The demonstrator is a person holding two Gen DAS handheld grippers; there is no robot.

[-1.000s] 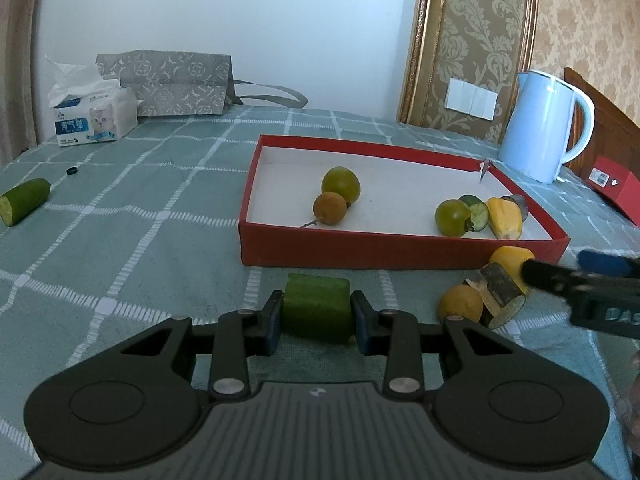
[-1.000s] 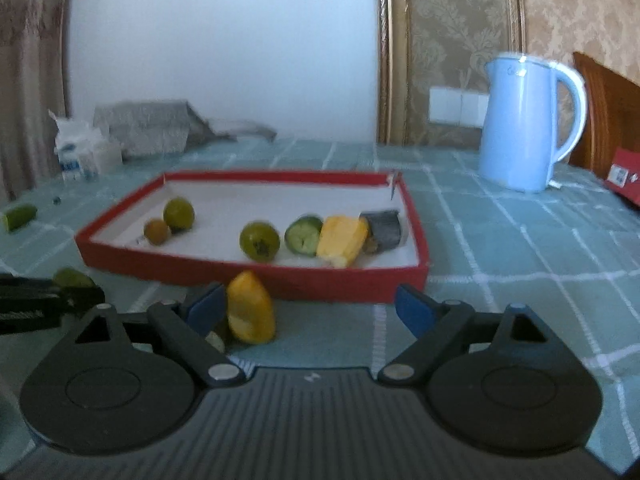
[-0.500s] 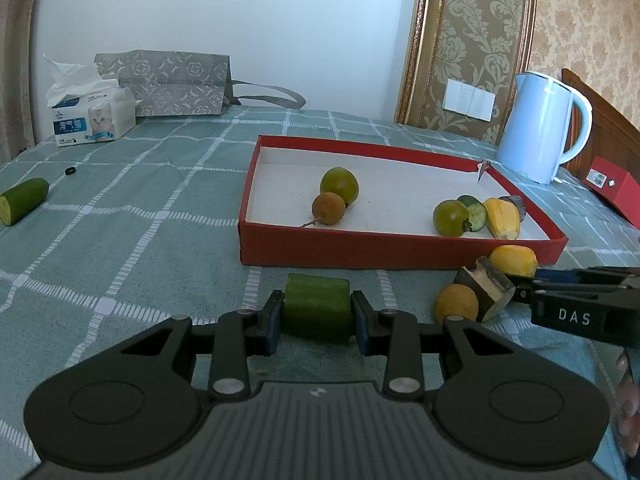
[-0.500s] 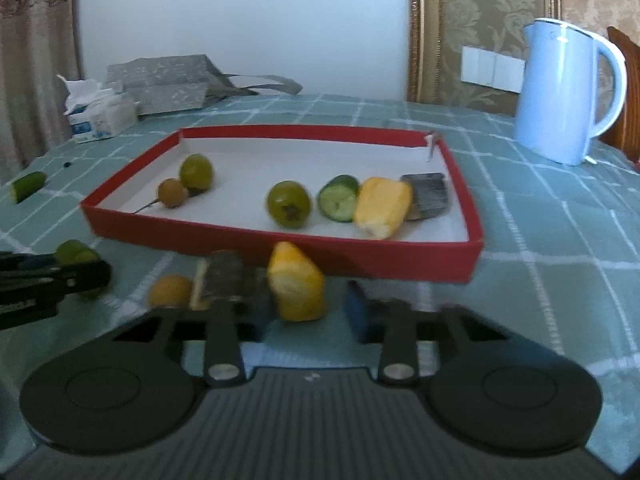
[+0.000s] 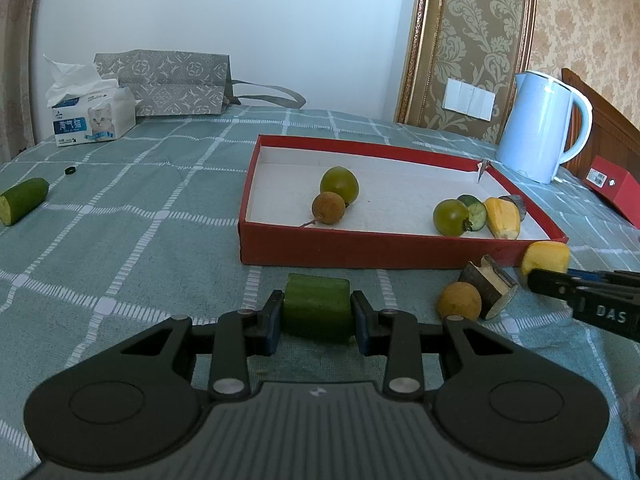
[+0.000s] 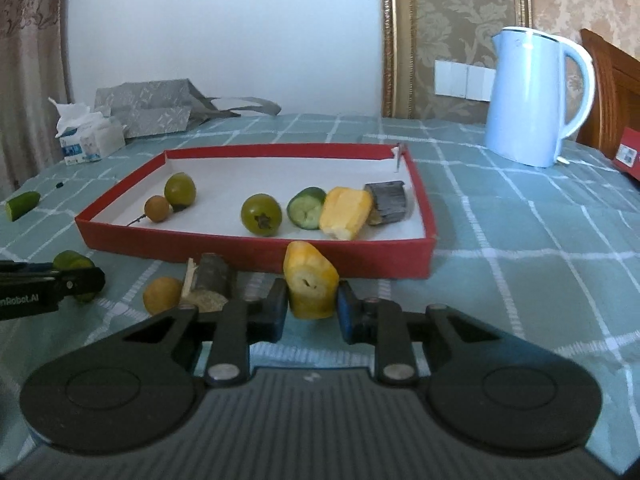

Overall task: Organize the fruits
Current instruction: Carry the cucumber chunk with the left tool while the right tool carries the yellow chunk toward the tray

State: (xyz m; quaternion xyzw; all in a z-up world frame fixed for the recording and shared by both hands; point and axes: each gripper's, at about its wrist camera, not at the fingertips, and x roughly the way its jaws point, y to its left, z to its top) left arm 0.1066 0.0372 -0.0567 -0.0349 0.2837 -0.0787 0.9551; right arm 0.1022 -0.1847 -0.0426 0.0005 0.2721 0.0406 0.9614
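My left claw (image 5: 317, 322) is closed down on a stubby dark-green cucumber chunk (image 5: 316, 307), both blue pads pressed to its flat sides, because that squat shape only sits steady when pinched across its width. It is low over the green checked tablecloth on the tabletop (image 5: 120, 240), just short of the near wall of the shallow red cardboard tray with the white floor (image 5: 360, 250).

My right claw (image 6: 312, 312) has narrowed around a yellow, wedge-shaped fruit piece (image 6: 310, 286); the pads sit at its sides, and I judge them gripping (though I cannot quite see firm contact on the right pad). That piece stands just outside the tray's front wall, so a short lift forward should carry it in.

Inside the tray lie two green round fruits, a small brown one, a cucumber slice, a yellow wedge and a dark grey chunk. Outside, a small orange-brown round fruit (image 6: 162, 295) and a grey-barked chunk (image 6: 210, 282) sit between my two claws, and a cucumber end (image 5: 22, 200) lies well off to the left.
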